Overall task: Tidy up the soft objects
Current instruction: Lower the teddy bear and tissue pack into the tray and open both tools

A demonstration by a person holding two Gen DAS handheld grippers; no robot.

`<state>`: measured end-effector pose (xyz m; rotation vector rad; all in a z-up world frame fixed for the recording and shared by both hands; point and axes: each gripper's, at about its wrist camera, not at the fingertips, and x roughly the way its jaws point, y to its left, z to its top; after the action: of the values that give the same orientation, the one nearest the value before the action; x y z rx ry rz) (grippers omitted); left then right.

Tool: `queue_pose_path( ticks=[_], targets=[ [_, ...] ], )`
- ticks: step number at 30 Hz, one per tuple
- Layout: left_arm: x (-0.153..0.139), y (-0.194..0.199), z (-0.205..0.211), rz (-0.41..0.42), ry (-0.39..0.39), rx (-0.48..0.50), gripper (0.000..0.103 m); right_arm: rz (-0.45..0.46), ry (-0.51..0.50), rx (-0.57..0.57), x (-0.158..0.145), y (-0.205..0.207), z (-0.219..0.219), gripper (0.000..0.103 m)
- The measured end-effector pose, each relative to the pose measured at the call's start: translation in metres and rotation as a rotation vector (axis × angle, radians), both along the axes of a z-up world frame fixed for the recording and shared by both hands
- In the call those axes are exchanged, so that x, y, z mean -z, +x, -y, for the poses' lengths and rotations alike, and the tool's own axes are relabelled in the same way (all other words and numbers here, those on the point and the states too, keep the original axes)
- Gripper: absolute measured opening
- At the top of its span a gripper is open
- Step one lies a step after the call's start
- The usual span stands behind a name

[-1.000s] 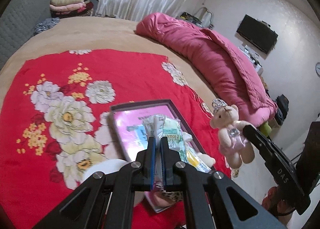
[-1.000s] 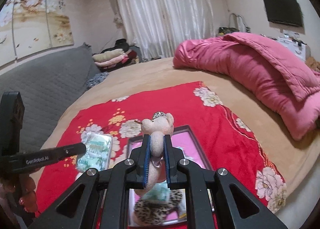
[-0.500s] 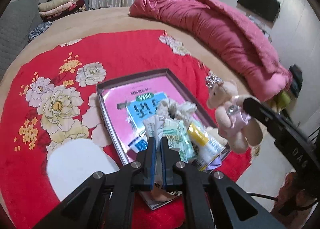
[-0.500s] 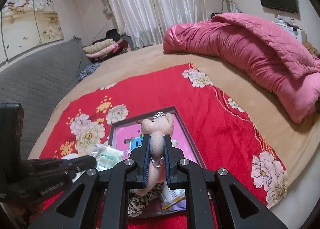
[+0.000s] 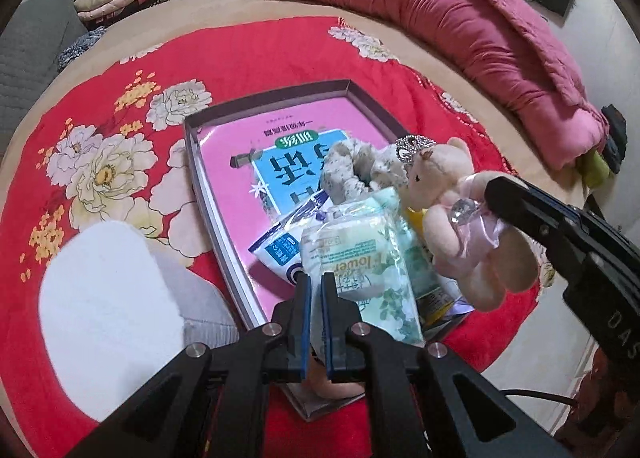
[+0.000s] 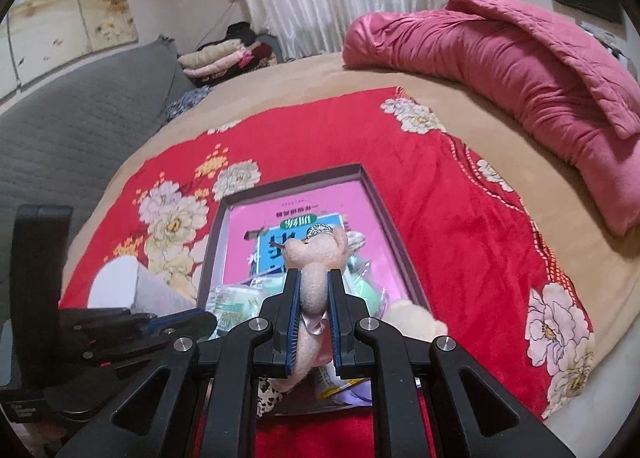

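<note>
A shallow dark-rimmed box (image 5: 192, 146) with a pink printed bottom lies on the red flowered blanket. My left gripper (image 5: 315, 286) is shut on a green-and-white tissue pack (image 5: 360, 258), held low over the box's near end. My right gripper (image 6: 313, 282) is shut on a small beige teddy bear with a crown (image 6: 320, 254); the bear (image 5: 460, 210) hangs over the box's right side. In the box lie a floral scrunchie (image 5: 352, 170), a blue-white packet (image 5: 280, 250) and a yellow packet, partly hidden.
A white-and-grey folded cloth (image 5: 112, 290) lies left of the box on the blanket. A rolled crimson quilt (image 5: 460, 10) runs along the bed's far right. A grey sofa (image 6: 80, 114) and stacked clothes stand at the back left. The bed edge is near right.
Both grippers have dropped lower and closer to the box. The tissue pack and the bear now hang just over the box's near end, with more of the box bottom showing.
</note>
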<state>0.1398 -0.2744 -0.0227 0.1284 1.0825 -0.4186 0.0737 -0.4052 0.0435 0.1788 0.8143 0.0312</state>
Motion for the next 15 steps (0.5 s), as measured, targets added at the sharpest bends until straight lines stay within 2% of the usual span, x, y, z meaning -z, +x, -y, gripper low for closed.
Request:
queue_pose_path(
  ticks=[6,15],
  targets=[
    [0.009,0.0,0.006,0.039,0.072,0.008,0.003,-0.017,-0.012,0.0,0.018,0.004,0.0,0.014],
    [-0.011,-0.002,0.001,0.083,0.007,-0.015,0.003,-0.048,0.005,0.021,0.048,0.018,0.005,0.015]
  ],
)
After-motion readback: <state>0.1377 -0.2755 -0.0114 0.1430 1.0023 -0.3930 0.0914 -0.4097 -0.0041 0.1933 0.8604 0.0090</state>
